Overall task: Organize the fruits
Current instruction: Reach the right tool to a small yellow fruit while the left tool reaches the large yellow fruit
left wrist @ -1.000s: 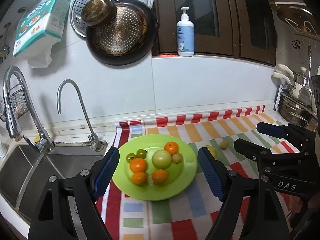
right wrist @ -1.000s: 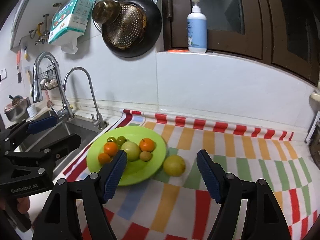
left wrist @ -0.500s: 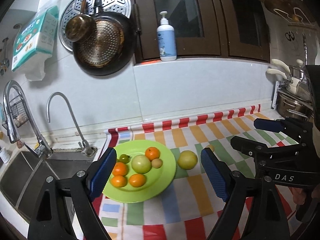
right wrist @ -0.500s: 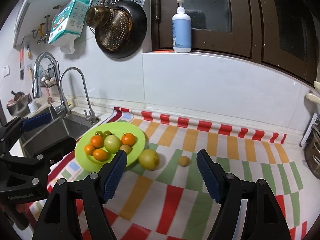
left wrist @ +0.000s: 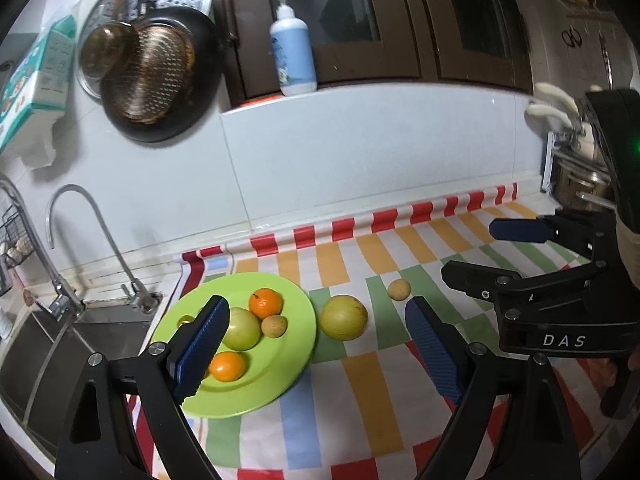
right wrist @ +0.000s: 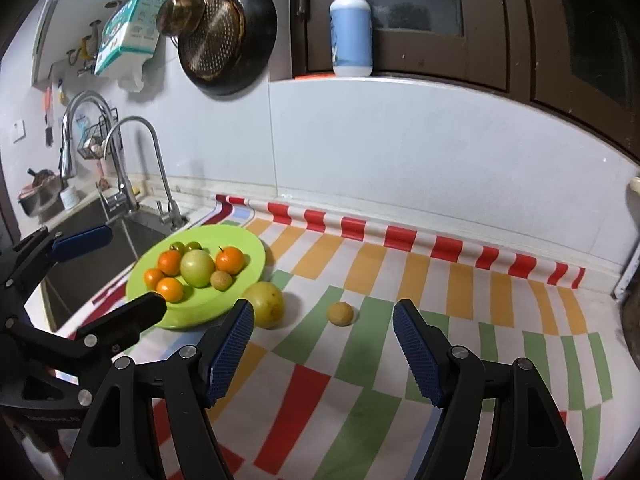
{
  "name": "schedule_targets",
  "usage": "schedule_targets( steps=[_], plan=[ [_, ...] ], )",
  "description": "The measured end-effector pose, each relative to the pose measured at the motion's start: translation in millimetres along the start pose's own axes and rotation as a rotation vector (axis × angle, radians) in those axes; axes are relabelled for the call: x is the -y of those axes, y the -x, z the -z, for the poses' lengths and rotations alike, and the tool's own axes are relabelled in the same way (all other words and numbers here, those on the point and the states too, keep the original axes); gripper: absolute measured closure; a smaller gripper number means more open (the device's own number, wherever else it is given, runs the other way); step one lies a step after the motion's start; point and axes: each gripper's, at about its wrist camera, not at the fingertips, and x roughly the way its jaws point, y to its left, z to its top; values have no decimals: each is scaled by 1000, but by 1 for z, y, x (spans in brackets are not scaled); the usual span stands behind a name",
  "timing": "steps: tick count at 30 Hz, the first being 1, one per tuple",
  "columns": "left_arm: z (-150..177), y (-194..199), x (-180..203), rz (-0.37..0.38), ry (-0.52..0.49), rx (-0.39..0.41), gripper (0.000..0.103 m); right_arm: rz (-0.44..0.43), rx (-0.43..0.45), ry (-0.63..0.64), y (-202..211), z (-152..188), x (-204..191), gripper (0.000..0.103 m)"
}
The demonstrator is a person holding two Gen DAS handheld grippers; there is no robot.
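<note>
Fruits: 8 on plate (right wrist: 248,276), 2 off

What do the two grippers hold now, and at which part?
Nothing. The left gripper and right gripper are open, with no fruit between their pads.

Lime-green plate (right wrist: 248,256); orange mandarins (right wrist: 229,260); cloth (right wrist: 400,352) striped red, orange, green, white; blue claw pads (right wrist: 416,354).

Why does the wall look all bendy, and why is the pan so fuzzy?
Both wrist views use fisheye lenses, so straight edges bow and corners go dark. In the left wrist view the hanging pan is smeared by motion blur; in the right wrist view the pan looks sharper, and the pump bottle shows soft glare.
</note>
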Motion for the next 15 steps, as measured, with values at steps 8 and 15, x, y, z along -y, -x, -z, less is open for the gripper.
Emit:
schedule_targets(
  steps=[8,15],
  plan=[
    [4,-43,11,60,-50,-49,13,-14,-60,11,-37,7,16,31],
    [11,-80,15,80,-102,-102,15,-45,-123,12,-72,12,24,33]
  ],
)
